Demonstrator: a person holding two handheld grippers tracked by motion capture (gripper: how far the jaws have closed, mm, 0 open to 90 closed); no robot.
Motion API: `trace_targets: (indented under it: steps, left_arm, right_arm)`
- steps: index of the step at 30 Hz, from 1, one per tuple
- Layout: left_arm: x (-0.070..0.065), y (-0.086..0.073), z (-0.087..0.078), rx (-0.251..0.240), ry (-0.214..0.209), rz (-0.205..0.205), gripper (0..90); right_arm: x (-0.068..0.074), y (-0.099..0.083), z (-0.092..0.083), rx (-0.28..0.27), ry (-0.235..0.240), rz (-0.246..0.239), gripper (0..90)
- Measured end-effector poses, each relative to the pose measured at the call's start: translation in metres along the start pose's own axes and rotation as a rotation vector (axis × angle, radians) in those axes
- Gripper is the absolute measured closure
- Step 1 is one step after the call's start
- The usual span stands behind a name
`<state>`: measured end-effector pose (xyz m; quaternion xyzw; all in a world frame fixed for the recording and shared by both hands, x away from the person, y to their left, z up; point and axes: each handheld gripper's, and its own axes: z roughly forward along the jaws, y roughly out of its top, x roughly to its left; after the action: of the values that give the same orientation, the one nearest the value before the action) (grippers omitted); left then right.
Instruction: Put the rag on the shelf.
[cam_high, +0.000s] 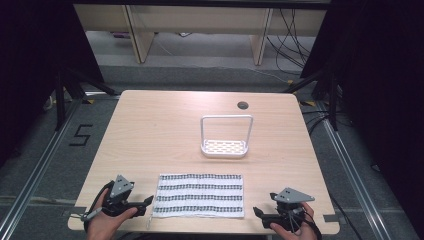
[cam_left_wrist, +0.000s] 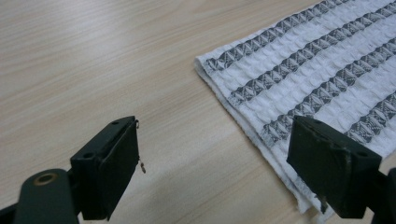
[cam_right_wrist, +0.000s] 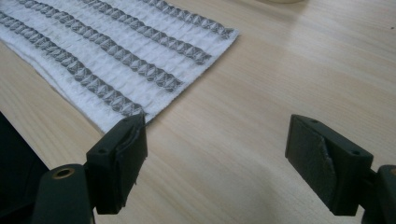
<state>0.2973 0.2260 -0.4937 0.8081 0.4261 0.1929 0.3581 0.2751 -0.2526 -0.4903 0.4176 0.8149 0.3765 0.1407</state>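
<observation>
**Towel flat between two open grippers**

Both hands sat at the table's (cam_high: 150, 120) near edge; the left gripper (cam_high: 148, 202) and right gripper (cam_high: 256, 212) flanked the towel (cam_high: 200, 195), its long axis along that edge, a rack (cam_high: 225, 148) beyond.

Left gripper view: jaws apart, empty, towel (cam_left_wrist: 317, 70) ahead-right.

Right gripper view: jaws apart, empty, towel (cam_right_wrist: 116, 51) ahead-left.

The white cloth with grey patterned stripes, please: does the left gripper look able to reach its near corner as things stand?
Probably yes: the left gripper is open beside the white striped cloth, with bare table between.
</observation>
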Motion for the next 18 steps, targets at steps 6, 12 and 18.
trace_targets:
  steps: [6, 12, 18]
  left_arm:
    - [-0.011, 0.018, 0.008, -0.043, -0.052, 0.022, 17.1]
    - [-0.023, 0.039, 0.019, -0.047, -0.099, 0.076, 19.7]
    - [-0.037, 0.07, 0.038, -0.035, -0.153, 0.131, 21.4]
  right_arm:
    - [0.008, 0.005, 0.001, -0.008, 0.028, -0.013, 25.0]
    - [0.013, 0.006, 0.001, -0.003, 0.05, -0.034, 28.9]
    - [0.02, 0.007, 0.002, 0.002, 0.064, -0.058, 35.3]
